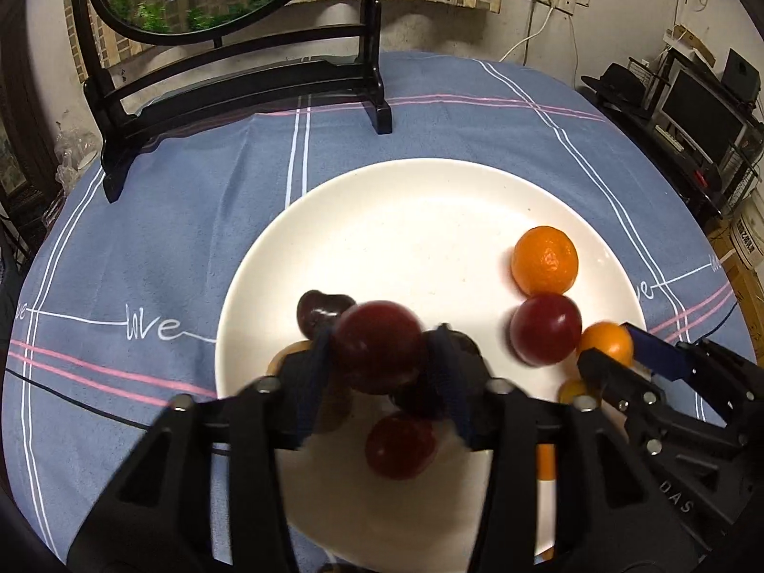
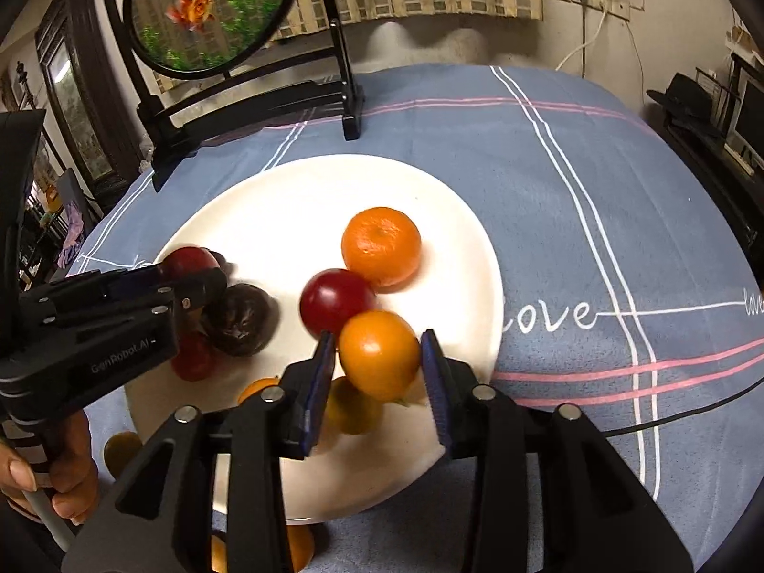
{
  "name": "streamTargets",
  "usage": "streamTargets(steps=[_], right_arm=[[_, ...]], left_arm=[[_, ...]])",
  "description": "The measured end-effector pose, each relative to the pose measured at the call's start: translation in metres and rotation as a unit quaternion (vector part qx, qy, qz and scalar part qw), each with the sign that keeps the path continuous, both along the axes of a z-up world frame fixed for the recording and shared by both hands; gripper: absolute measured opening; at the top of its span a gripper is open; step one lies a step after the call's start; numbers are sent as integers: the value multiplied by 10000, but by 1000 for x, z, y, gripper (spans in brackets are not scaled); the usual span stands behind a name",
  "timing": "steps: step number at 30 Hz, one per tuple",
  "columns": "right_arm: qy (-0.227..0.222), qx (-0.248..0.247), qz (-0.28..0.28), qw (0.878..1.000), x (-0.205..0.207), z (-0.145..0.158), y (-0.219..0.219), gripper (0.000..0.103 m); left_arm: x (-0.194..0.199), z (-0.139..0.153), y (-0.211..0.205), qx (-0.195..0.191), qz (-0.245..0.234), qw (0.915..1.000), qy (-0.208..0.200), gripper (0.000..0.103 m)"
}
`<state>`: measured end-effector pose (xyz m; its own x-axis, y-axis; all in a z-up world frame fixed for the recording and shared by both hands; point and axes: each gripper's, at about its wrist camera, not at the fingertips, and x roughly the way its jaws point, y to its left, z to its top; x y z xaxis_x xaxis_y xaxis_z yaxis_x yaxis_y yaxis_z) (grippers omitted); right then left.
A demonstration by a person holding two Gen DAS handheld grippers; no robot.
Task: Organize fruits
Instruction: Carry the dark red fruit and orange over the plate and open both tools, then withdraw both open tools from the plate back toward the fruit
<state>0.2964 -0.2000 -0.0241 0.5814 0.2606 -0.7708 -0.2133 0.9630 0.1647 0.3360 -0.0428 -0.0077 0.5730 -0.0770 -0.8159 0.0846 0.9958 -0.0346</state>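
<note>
A white plate (image 1: pixel 429 219) (image 2: pixel 286 191) holds a mandarin (image 1: pixel 544 260) (image 2: pixel 382 246), a red plum (image 1: pixel 544 329) (image 2: pixel 336 301), a near-black plum (image 1: pixel 317 310) (image 2: pixel 238 320) and another red plum (image 1: pixel 401 444). My left gripper (image 1: pixel 382 358) (image 2: pixel 191 277) stands open over the plate's near left part, with a dark red plum (image 1: pixel 377 344) between its blue pads and a gap on the right side. My right gripper (image 2: pixel 379 358) (image 1: pixel 616 344) brackets a small orange (image 2: pixel 379 353) (image 1: pixel 606 344) beside the red plum; slim gaps show at both pads.
A black stand with a round painted panel (image 1: pixel 238 90) (image 2: pixel 215 9) occupies the far left of the blue checked tablecloth (image 2: pixel 597 215). More small orange fruits (image 2: pixel 122 449) lie off the plate's near edge. A person's hand (image 2: pixel 57 477) grips the left tool. Shelves and monitors (image 1: pixel 692 110) stand to the right.
</note>
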Motion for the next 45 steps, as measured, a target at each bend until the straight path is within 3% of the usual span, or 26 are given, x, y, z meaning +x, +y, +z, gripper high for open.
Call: streamTargets(steps=[3,4,6,13,22,27,35,45], right_arm=[[-77,17,88,9999,-6,5,0,41],[-111,-2,100,9999,-9,7,0,53],[-272,66,109,9995,-17,14,-2,61],[-438,-51,112,9990,-41,28,-8,61],[-455,306,-239,9982,-99,35,-47,62],[-384,521,-416,9970,-141,27,-66,62],[-359,327,-329,9983,-194,12,-69,62],[-164,403,-84,9990,-220,-11,-62,62]], left_arm=[[-4,4,0,28,24,10000,-59,68],[-7,6,1,63,31,9999,-94,68],[-13,10,3,80,42,9999,-113,68],[-43,28,15,196,206,9992,-292,76],[-113,46,36,259,344,9975,-567,87],[-155,40,42,259,361,9976,-538,87],[-212,21,46,101,444,9982,-387,88],[-241,-1,19,220,79,9995,-207,88]])
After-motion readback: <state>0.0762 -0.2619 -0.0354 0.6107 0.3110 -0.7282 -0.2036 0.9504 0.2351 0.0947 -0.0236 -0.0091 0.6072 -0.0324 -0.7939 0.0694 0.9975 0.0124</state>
